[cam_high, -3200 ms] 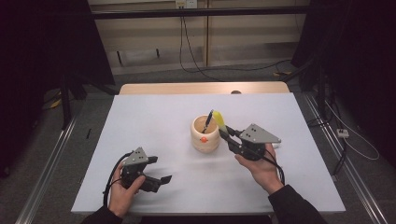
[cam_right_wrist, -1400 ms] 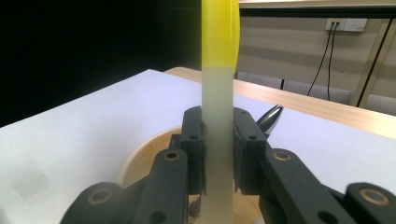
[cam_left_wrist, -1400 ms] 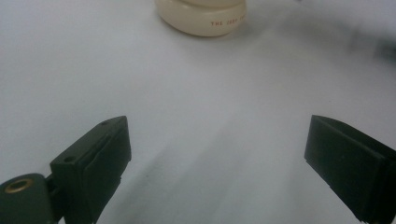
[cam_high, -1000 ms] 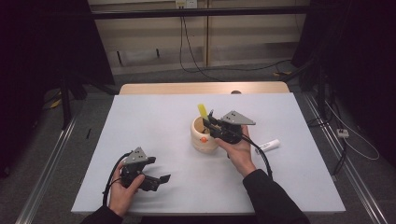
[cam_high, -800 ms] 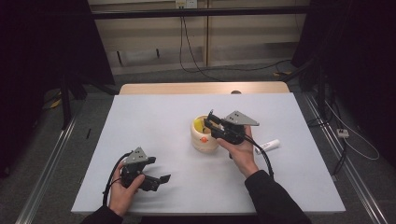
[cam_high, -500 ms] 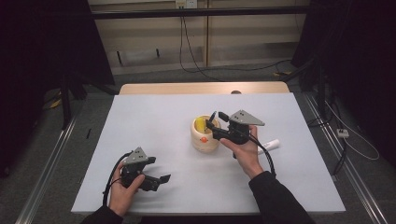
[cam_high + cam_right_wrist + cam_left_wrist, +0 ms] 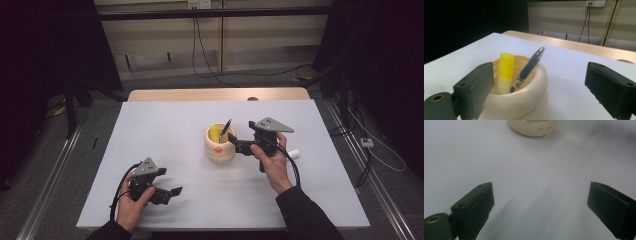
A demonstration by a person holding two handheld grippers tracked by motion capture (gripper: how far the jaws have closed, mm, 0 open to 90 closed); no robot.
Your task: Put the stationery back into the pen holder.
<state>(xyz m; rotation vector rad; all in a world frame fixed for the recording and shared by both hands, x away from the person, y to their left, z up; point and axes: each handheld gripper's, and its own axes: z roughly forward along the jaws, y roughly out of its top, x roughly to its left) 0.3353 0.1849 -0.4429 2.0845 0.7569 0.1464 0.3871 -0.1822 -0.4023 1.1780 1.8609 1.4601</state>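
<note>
A: High view first, biggest thing down. What carries it all?

B: A white worktop (image 7: 165,145), with a strip of pale wood along its far edge. A person's two forearms come in from the near side, each hand holding a claw.

A: And what stands on it?

B: A cream pot (image 7: 220,144), round and squat, near the middle of the worktop, with a small orange mark on its near side. Just right of it is the right claw (image 7: 234,143), held level and pointing at the pot's wall. A small white cylinder (image 7: 293,153) lies on the worktop behind that hand, partly hidden.

A: Is the right claw gripping anything?

B: No. In the right gripper view the right claw (image 7: 536,87) has its jaws spread wide; they have just been opening, and nothing sits between the pads. The pot (image 7: 534,85) is straight ahead, close, its left part hidden behind the left jaw.

A: What's inside the pot?

B: A yellow glue stick (image 7: 506,73) stands upright against the left inner wall, and a dark blue pen (image 7: 527,68) leans to the right beside it, its silver-tipped end up above the rim. From above, the pen (image 7: 225,129) sticks out over the right side of the rim.

A: And the other hand?

B: The left claw (image 7: 170,192) rests low at the near left of the worktop, well apart from the pot. In the left gripper view the left claw (image 7: 540,210) is spread wide over bare white surface, pinching nothing, with the pot's base (image 7: 533,127) far ahead at the top edge.
</note>
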